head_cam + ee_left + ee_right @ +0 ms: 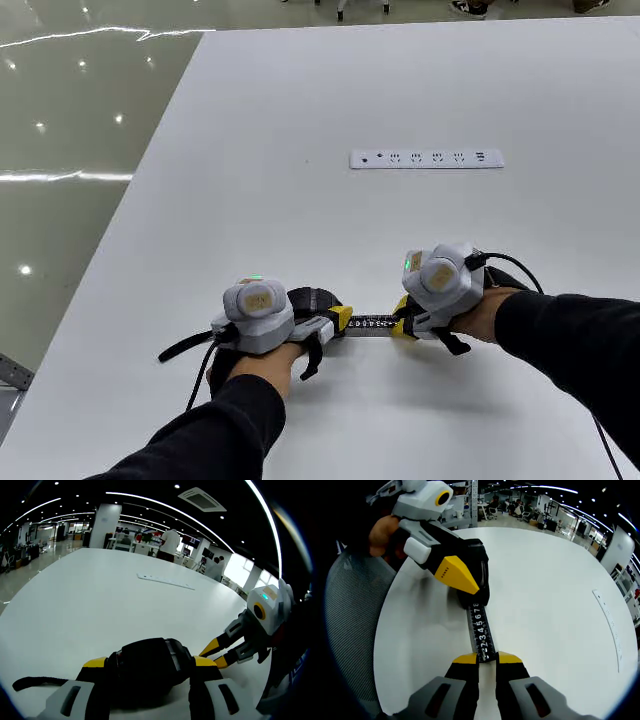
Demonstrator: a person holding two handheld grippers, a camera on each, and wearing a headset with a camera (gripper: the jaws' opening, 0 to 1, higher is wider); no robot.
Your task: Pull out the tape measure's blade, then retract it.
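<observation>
Right claw (487, 658): your jaws are closed to a narrow slit, the yellow tips pinching the free end of the blade (481, 627) from both sides.
Left claw (150, 663): your jaws stand wide apart and clamp the tape measure case (150, 670) between them, one yellow tip on each flank.
Tape measure case: black and rounded, it sits straight ahead of your right claw and within your left claw's jaws.
Blade: a short stretch shows outside the case, black with pale numerals up to 8. It runs straight from the case mouth back to your right claw's tips and bridges the gap between the two claws.
Claw to claw: the tips face each other, near but apart, with your left claw beyond the far end of the blade as your right claw sees it.
Black strap (35, 682): lies on the table just outside your left claw's left jaw.
Power strip (427, 158): white and flat, well beyond both claws.
Workbench (300, 120): a white top under both claws.
</observation>
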